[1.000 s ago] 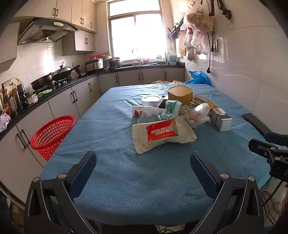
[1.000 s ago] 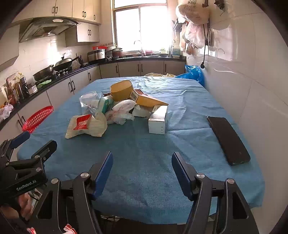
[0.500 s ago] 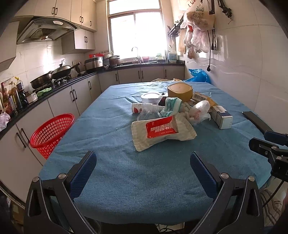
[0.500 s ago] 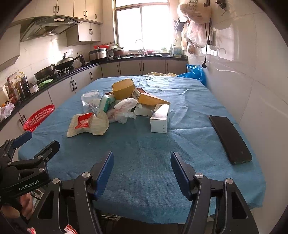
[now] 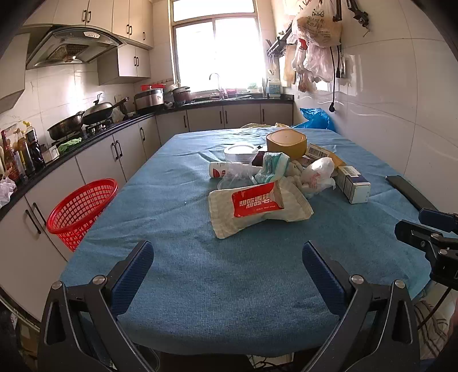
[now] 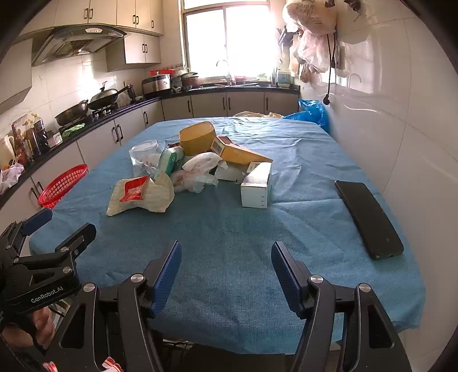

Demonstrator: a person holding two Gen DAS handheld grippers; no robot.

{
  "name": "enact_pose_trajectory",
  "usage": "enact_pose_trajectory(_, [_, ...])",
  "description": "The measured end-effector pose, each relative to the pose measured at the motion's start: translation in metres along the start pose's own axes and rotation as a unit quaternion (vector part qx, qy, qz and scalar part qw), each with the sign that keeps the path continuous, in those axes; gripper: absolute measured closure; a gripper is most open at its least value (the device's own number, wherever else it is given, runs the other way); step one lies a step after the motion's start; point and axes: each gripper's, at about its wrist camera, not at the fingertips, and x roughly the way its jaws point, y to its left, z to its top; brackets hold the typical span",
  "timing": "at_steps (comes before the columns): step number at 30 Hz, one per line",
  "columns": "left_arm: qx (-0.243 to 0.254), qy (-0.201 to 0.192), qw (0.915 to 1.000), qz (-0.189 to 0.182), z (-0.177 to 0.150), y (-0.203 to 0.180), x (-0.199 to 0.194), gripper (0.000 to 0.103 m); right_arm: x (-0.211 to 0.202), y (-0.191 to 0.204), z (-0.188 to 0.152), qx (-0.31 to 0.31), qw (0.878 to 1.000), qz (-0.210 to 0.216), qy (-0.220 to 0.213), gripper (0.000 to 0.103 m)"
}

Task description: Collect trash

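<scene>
Hovering both released grippers, left gripper and right gripper, over the table's near edge, we judge the mid-table wet-wipe packet light, crinkly, best pinched at its edge.

Bright window lights a white-tiled kitchen with pale cabinets, a range hood and black countertop.

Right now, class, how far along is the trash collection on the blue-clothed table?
Nothing looks done: the red mesh basket shows no trash. Nothing is in hand: left gripper and right gripper are open, holding nothing. Left: the whole pile, including the red-labelled wet-wipe packet and white box.
</scene>
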Motion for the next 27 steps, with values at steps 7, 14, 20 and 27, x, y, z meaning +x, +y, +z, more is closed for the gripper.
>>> enact_pose_trajectory(7, [0.0, 0.003, 1.0, -0.001, 0.0, 0.001, 0.001, 0.0, 0.003, 0.0, -0.001, 0.003, 1.0, 0.005, 0.007, 0.034])
enact_pose_trajectory(14, [0.0, 0.011, 0.9999, -0.003, -0.001, 0.001, 0.005, 0.0, 0.009, -0.002, -0.001, 0.006, 1.0, 0.009, 0.014, 0.034])
enact_pose_trajectory(20, [0.005, 0.015, 0.9999, -0.004, -0.001, 0.002, 0.01, 0.0, 0.016, -0.006, 0.003, 0.009, 1.0, 0.015, 0.021, 0.034])
enact_pose_trajectory(27, [0.033, 0.016, 0.9989, -0.029, 0.02, 0.021, 0.024, 0.0, 0.029, -0.021, 0.02, 0.023, 0.998, 0.032, 0.038, 0.041])
